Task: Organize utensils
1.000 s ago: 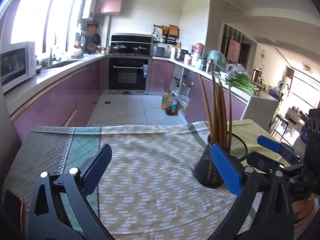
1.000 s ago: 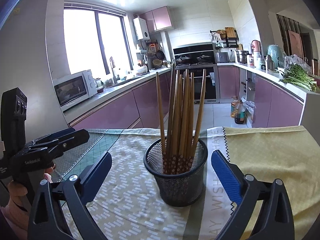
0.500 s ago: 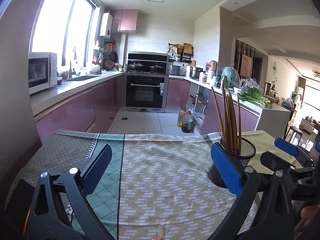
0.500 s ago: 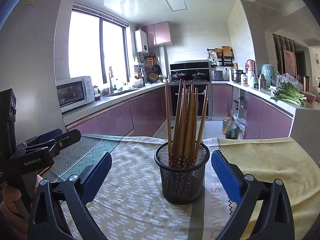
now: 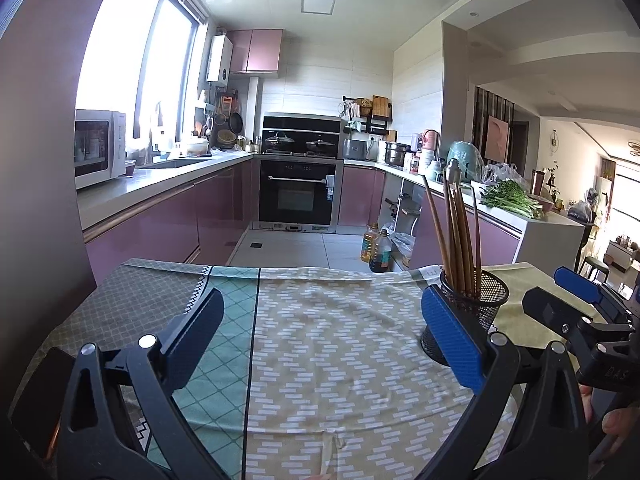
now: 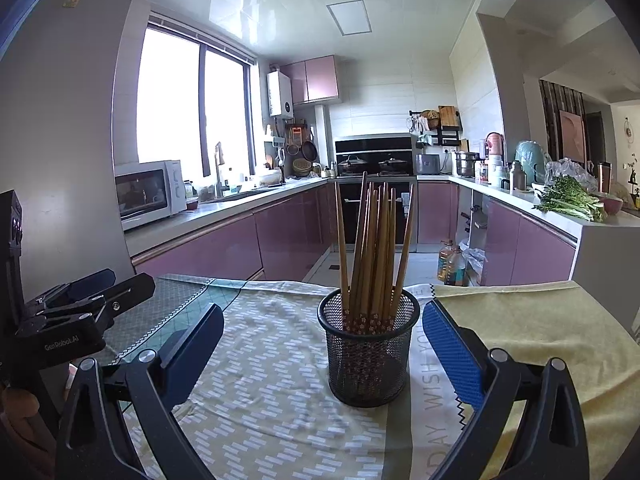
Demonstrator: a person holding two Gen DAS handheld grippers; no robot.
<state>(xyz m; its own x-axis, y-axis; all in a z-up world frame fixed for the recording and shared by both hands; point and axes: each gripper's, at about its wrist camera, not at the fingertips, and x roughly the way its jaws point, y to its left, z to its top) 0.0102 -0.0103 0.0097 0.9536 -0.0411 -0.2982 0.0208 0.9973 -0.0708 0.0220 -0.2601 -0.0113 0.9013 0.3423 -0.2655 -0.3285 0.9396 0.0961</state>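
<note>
Wooden chopsticks upright in mesh holder

A U-shaped kitchen is seen, lined with mauve cabinets under pale counters, with white tiled walls and a light tiled floor. Daylight is admitted through a large window above a white microwave. A black built-in oven is set in the far wall, and a square ceiling panel is fitted overhead.
</note>
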